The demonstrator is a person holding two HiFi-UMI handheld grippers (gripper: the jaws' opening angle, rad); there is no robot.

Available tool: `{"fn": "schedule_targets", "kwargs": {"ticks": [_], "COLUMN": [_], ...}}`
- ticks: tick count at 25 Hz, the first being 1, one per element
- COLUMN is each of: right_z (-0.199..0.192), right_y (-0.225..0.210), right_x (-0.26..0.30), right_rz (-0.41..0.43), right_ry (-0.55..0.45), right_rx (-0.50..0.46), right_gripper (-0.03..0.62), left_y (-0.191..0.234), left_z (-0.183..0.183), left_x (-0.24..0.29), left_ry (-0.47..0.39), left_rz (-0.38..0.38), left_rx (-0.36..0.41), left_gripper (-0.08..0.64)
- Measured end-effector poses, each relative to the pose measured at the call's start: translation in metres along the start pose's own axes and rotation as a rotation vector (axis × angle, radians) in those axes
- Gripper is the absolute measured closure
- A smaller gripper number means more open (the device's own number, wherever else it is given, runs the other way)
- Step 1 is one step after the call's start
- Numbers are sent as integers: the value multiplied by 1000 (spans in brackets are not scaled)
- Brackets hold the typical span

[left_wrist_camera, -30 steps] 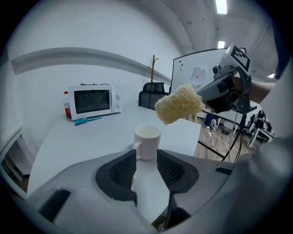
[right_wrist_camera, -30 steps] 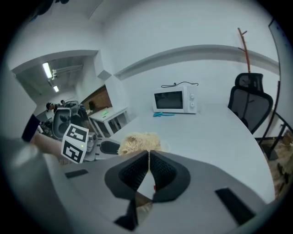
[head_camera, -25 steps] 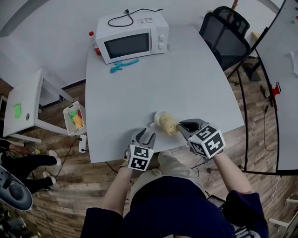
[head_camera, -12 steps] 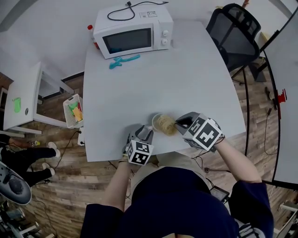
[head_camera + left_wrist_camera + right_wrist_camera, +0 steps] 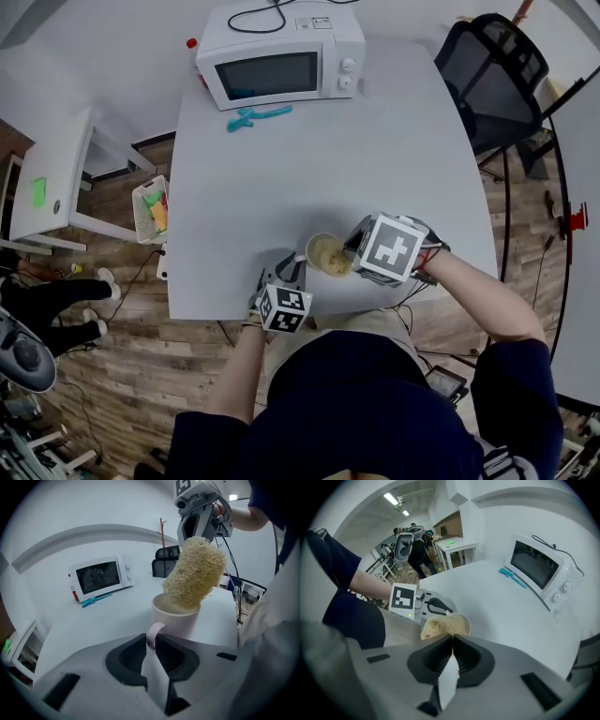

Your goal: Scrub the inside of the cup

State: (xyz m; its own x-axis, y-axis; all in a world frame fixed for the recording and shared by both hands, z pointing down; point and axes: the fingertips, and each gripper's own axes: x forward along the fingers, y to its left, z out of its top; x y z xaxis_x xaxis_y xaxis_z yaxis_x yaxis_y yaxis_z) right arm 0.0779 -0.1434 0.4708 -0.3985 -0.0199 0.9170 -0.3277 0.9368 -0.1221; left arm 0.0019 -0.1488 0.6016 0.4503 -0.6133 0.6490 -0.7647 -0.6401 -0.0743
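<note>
**Tongs, 2 pairs: left tongs (image 5: 289, 268) on the cup (image 5: 312, 247), right tongs (image 5: 352, 249) on the scrubber (image 5: 330, 256)**

Left tongs (image 5: 151, 641): clenched on the cup handle (image 5: 153, 632). The jaws have just been closing, and the pale pink loop of the handle sits between the 2 dark pads. The tongs point forward and down at the near edge of the surface (image 5: 356, 159).

Right tongs (image 5: 451, 641): clamped on the upper end of the scrubber (image 5: 438, 627), jaws nearly together. They point steeply down from the person's right side, with the marker cube uppermost in the head view.

Cup (image 5: 180, 620): 1, pale, upright on the surface near its front edge, between the 2 pairs of tongs. Its handle is turned toward the left tongs.

Scrubber (image 5: 197, 571): 1, straw-coloured and fibrous, a tilted roll. Its lower end is inside the cup's mouth and the rest rises above the rim.

Also on the surface, well apart from the cup at the far end: 1 white microwave (image 5: 281, 56) with a black cord lying on top, and 1 blue-green tool (image 5: 258, 116) lying just in front of it.

Beside the surface: 1 black chair (image 5: 492, 70) at the far right, 1 small white side table (image 5: 47, 192) at the left, and 1 basket (image 5: 152, 211) of coloured items on the floor between that table and the surface.
</note>
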Motion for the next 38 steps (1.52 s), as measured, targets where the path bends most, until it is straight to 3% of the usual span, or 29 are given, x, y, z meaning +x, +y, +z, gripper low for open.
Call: {"fn": "schedule_targets", "kwargs": {"ticks": [11, 17, 23, 32, 38], "right_z": [3, 3, 11, 8, 2], "right_y": [-23, -29, -26, -26, -28], "right_x": [42, 66, 88, 92, 89], "right_rz": [126, 112, 114, 117, 100], "right_ry": [259, 355, 348, 368, 365], "right_rx": [-57, -158, -279, -271, -197], "right_gripper": [561, 561, 561, 561, 561], "left_y": [7, 8, 9, 10, 5], "left_z": [5, 7, 6, 6, 5], "left_x": [6, 6, 6, 6, 4], "left_ry": [-34, -48, -52, -52, -52], "left_rz": [74, 96, 104, 110, 104], "left_rx": [-118, -170, -187, -197, -201], "left_gripper": [508, 511, 512, 512, 512]}}
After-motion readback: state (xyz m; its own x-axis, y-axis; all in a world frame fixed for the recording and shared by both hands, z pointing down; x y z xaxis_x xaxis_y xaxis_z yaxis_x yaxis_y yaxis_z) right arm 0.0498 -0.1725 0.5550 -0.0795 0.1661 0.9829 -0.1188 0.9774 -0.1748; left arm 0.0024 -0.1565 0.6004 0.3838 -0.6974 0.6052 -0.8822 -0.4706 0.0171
